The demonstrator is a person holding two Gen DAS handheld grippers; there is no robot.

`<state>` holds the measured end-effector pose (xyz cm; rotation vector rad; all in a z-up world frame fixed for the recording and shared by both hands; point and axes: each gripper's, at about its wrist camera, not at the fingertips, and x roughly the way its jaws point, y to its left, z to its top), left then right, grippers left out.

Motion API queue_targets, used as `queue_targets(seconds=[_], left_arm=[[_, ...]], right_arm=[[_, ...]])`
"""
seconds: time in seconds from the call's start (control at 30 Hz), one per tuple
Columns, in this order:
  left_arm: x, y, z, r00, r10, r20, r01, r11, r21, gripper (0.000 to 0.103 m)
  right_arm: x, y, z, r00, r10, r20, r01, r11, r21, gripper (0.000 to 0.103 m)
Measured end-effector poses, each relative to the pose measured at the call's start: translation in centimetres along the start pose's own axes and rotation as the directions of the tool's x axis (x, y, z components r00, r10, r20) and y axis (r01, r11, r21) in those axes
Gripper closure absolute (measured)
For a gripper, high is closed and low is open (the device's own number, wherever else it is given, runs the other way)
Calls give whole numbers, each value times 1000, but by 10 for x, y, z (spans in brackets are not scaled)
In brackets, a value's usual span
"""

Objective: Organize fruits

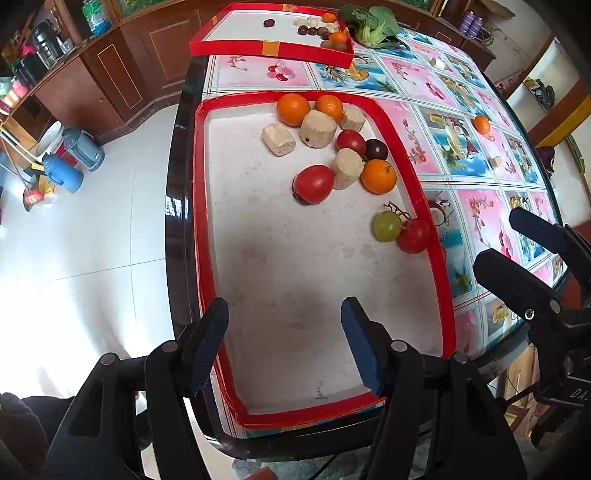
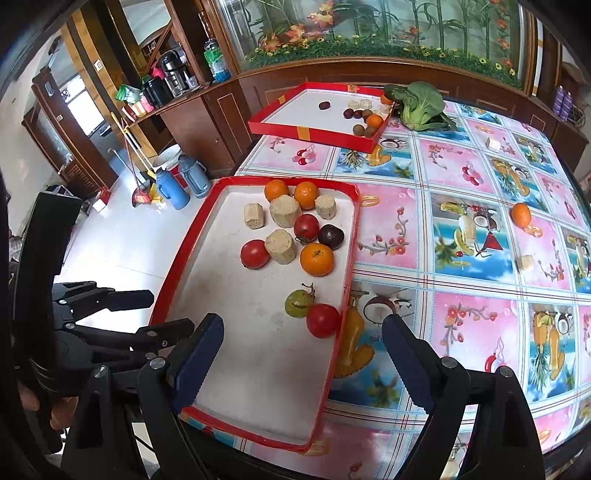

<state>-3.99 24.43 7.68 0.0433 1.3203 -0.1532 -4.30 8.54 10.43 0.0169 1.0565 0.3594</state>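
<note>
A near red tray (image 1: 201,221) (image 2: 177,273) holds oranges (image 1: 378,176) (image 2: 317,259), red tomatoes (image 1: 313,184) (image 2: 255,253), a dark plum (image 1: 376,149) (image 2: 331,236), a green tomato (image 1: 386,226) (image 2: 298,303) and tan corn pieces (image 1: 318,129) (image 2: 284,211). My left gripper (image 1: 284,343) is open and empty above the tray's near end. My right gripper (image 2: 306,369) is open and empty over the tray's right rim. It also shows in the left wrist view (image 1: 517,251). A loose orange (image 1: 482,124) (image 2: 521,215) lies on the tablecloth.
A second red tray (image 1: 269,48) (image 2: 306,133) with small fruits stands at the table's far end beside a leafy green vegetable (image 1: 371,24) (image 2: 421,105). Small tan pieces (image 2: 525,264) lie on the patterned tablecloth. Flasks (image 2: 171,188) stand on the floor left of the table.
</note>
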Motion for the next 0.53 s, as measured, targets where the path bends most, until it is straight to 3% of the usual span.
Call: queue_targets(seconds=[0.53], left_arm=[[4,-1,3,1000,-18,-2,18,999,-28,40]], right_arm=[[6,9,11,999,40,2,-40,999,-27,14]])
